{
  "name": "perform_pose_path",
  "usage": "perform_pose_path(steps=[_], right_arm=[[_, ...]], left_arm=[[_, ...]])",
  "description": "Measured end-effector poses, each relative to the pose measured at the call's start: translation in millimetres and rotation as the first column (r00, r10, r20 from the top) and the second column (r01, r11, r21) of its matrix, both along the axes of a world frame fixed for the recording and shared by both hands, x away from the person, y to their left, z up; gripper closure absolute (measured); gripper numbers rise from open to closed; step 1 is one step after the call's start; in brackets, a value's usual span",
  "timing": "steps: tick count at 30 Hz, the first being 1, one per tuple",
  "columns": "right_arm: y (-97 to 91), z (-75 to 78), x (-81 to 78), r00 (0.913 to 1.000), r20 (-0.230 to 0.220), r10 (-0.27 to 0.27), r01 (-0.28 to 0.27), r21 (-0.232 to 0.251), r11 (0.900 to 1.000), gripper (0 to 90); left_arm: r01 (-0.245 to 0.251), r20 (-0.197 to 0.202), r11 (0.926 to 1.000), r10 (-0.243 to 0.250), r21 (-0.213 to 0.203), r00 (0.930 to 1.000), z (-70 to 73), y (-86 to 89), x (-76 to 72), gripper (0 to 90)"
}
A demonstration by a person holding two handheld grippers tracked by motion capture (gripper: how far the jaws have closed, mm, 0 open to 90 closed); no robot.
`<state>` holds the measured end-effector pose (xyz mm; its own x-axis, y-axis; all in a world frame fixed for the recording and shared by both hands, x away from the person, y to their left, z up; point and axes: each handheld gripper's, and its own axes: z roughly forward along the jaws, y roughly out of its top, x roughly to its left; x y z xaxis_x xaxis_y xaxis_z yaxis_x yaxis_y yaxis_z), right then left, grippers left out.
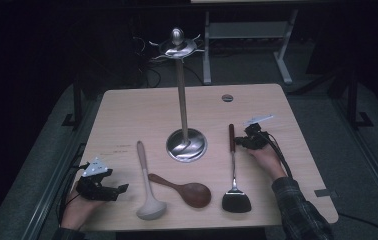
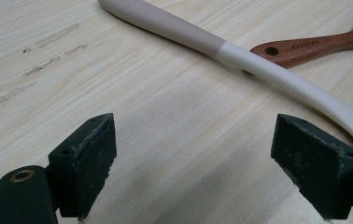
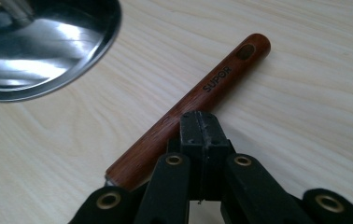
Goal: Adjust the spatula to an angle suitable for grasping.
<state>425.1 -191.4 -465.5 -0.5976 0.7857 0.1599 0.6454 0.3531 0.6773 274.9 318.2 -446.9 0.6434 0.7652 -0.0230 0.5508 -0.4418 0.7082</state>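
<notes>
Right gripper point(image 3: 201, 122) had jaws pressed together, empty, tips over spatula point(image 1: 234, 170) wooden handle, right of stand base point(image 1: 186, 145). Left gripper point(image 2: 207, 163) jaws apart, idle. Spatula probably stiff, head-heavy, handle smooth; best gripped mid-handle.

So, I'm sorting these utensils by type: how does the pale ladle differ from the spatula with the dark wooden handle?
The pale ladle is cream all over, with a round, deep bowl; the spatula joins a reddish wooden handle and a thin metal shaft to a flat black blade. The ladle lies left of the stand's base, the spatula right of it, by the right gripper. Both lie flat on the table, heads toward the person.
</notes>
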Motion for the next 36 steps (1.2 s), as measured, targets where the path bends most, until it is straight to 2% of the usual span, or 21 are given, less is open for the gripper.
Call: perform_pose_path(steps=[12,16,32,36], right_arm=[[20.5,1.2,-5.0,0.9968,-0.005,0.080,-0.080,0.004,0.9968,90.0],[24.1,1.7,-6.0,0.9960,-0.006,0.090,-0.089,0.011,0.9959,90.0],[48.3,2.7,-12.2,0.9821,0.011,0.188,-0.188,0.005,0.9822,90.0],[51.9,3.9,-13.8,0.9820,0.007,0.189,-0.189,0.001,0.9820,90.0]], left_arm=[[-0.001,-0.002,1.0000,0.001,-0.001,1.0000,-0.1,0.3,-0.2,13.9],[0.003,-0.008,1.0000,-0.003,0.003,1.0000,-0.2,0.0,-0.1,13.9],[0.002,-0.005,1.0000,-0.002,-0.001,1.0000,-0.4,0.2,-0.2,13.9],[0.001,-0.004,1.0000,-0.001,-0.001,1.0000,-0.3,0.1,-0.2,13.9]])
